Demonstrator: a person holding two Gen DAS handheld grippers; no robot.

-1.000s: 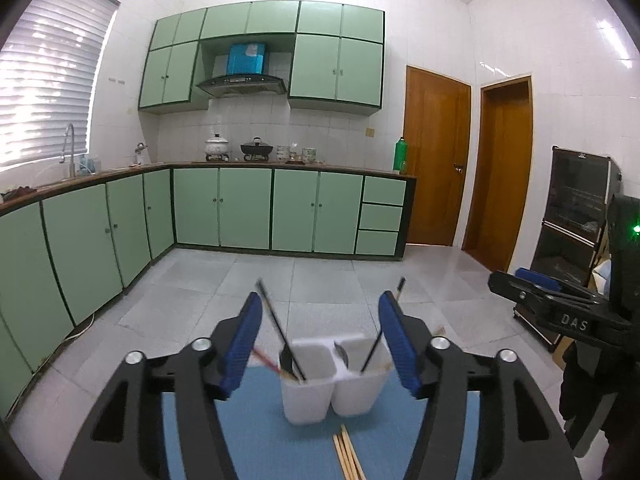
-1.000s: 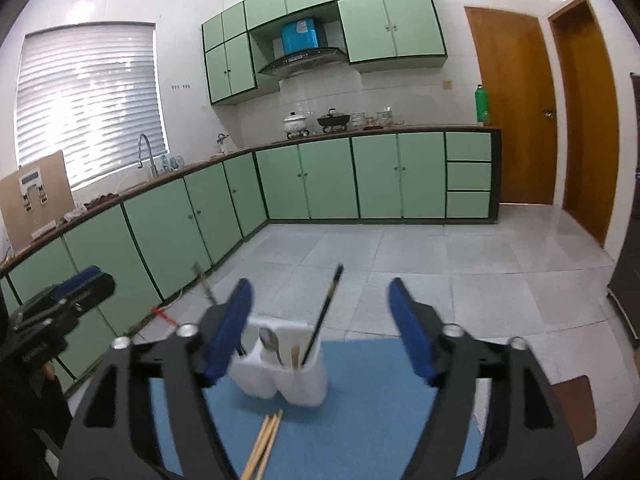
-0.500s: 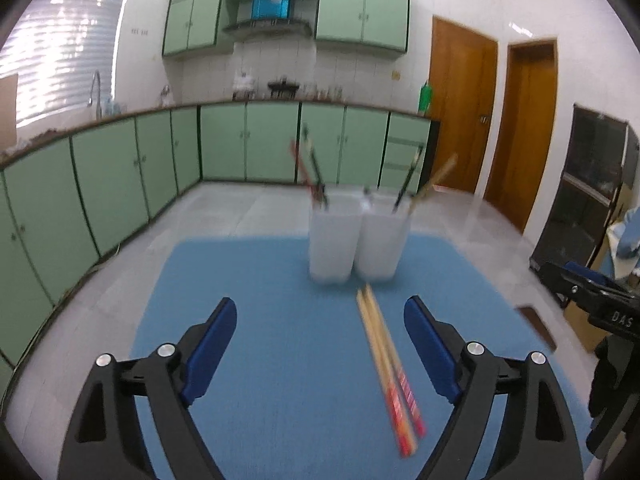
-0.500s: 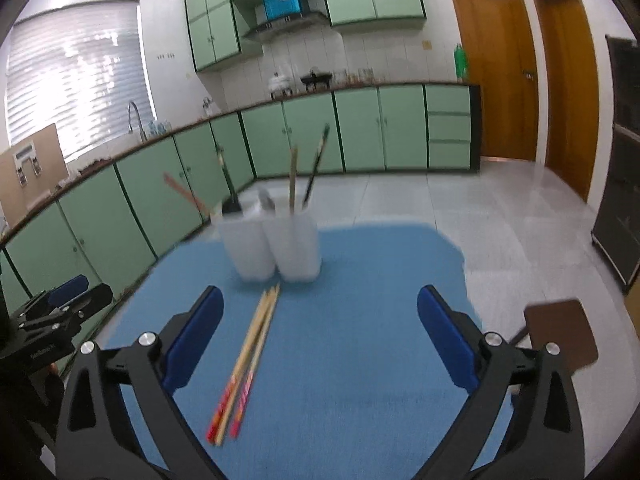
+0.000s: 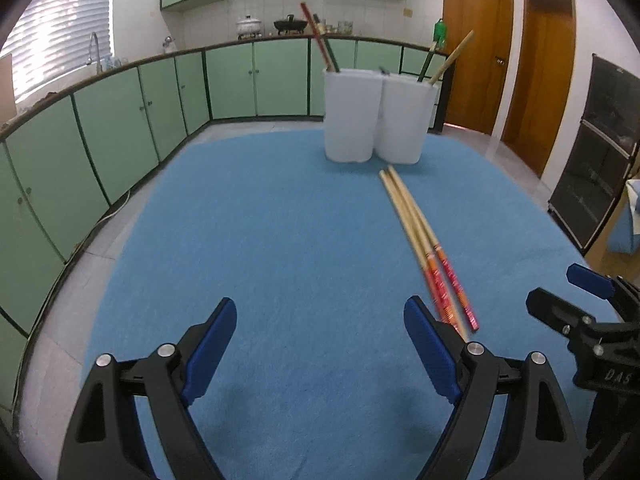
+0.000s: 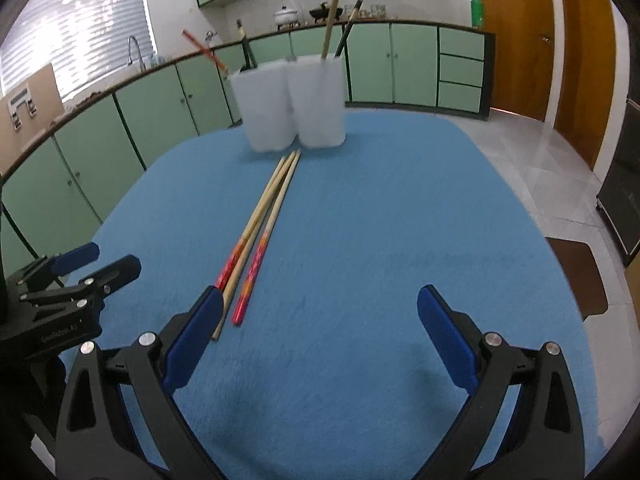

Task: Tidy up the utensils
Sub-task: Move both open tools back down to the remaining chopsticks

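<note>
The chopsticks (image 6: pixel 260 236) lie loose on the blue mat (image 6: pixel 380 220), so they are not yet sorted; several utensils already stand in the white holder (image 6: pixel 292 104) beyond them. Their long axis runs from the red ends nearest the grippers to the plain tips just short of the holder. They sit beside the right gripper's (image 6: pixel 320 328) left jaw and just past the left gripper's (image 5: pixel 320 344) right jaw. Both grippers' jaws have just been opening and stand wide, with nothing between them.
</note>
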